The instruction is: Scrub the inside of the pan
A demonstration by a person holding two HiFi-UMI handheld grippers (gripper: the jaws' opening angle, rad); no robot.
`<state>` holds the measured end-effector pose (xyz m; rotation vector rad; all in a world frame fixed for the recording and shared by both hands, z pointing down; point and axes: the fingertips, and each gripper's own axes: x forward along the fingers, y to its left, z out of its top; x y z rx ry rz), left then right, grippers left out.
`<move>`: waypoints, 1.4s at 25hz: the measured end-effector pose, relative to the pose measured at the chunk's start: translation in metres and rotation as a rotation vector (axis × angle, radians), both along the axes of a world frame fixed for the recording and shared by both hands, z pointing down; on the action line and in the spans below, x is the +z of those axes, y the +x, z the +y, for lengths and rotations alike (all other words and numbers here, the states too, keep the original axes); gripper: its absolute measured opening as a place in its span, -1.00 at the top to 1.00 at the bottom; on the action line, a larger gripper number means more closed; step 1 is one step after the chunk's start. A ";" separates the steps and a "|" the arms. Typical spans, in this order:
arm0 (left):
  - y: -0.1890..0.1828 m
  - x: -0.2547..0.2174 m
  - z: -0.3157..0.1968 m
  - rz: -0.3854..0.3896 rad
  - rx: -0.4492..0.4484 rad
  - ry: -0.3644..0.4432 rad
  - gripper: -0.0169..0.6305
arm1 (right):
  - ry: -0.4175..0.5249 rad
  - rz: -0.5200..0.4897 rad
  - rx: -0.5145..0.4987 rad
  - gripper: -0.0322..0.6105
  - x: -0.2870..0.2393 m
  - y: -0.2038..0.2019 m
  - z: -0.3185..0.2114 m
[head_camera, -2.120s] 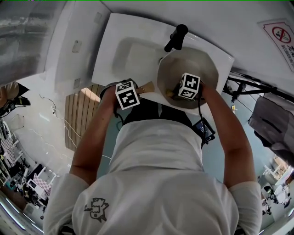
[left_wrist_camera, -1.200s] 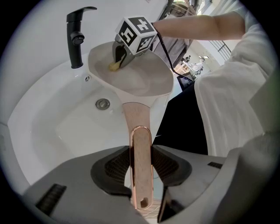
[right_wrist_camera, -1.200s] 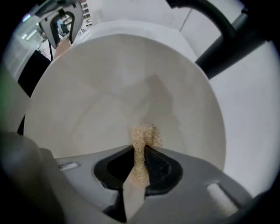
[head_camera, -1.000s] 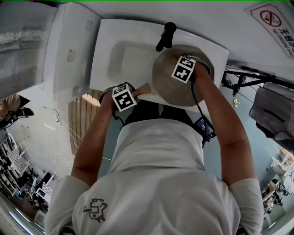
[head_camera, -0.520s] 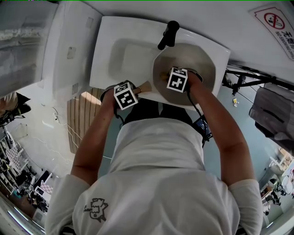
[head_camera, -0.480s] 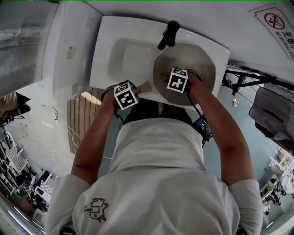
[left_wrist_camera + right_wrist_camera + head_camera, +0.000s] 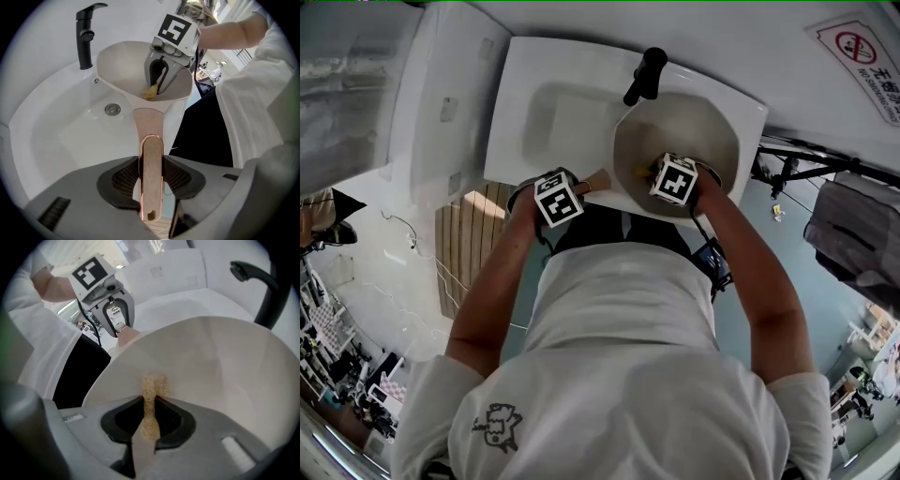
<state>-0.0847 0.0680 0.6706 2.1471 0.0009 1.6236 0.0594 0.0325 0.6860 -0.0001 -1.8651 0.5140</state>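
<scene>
A cream-coloured round pan (image 7: 689, 131) hangs over the right half of a white ceramic sink (image 7: 548, 112), its open bowl turned up and its far rim just below a matte black tap (image 7: 645, 73). I cannot tell whether the pan rests on the sink's edge or is carried free. Against the near slope of the pan's inside lies a tan, coarse-fibred scrub pad (image 7: 153, 383), pinched flat at its upper end in my right hand-held gripper (image 7: 150, 404). Those jaws are drawn in almost together on the pad, whose free end is pressed to the coating. Towards me runs the pan's speckled pink handle (image 7: 149, 126) with its copper-coloured trim. My left hand-held gripper (image 7: 151, 171) has its ribbed dark pads clamped on either side of the handle near its hanging-hole end, standing only as wide as the handle. I judge the pan rigid and fairly light, its smooth lining likely slick under any water. The handle is the sound place to take it. A grip that far out, though, gives scrubbing pressure a long lever, so the bowl may rock or twist unless the strokes stay light. The pad looks soft and springy and could work loose from so narrow a pinch. Around the sink are my white T-shirt (image 7: 619, 375) and bare forearms, with a red-ringed prohibition sign (image 7: 864, 70) on the wall to the right.
</scene>
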 end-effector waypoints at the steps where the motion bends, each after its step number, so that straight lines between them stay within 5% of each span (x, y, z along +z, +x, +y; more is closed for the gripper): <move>1: 0.000 0.000 0.000 0.005 -0.012 -0.002 0.45 | 0.007 -0.005 0.020 0.69 -0.002 0.001 -0.002; 18: -0.014 -0.030 -0.018 0.098 -0.157 -0.028 0.33 | 0.180 0.044 0.395 0.69 -0.042 0.024 -0.022; 26: 0.012 -0.070 -0.041 0.199 -0.184 -0.006 0.33 | 0.290 -0.024 0.572 0.69 -0.087 0.027 -0.043; 35: 0.056 -0.126 -0.077 0.321 -0.188 0.093 0.33 | 0.412 -0.073 0.659 0.69 -0.136 0.035 -0.073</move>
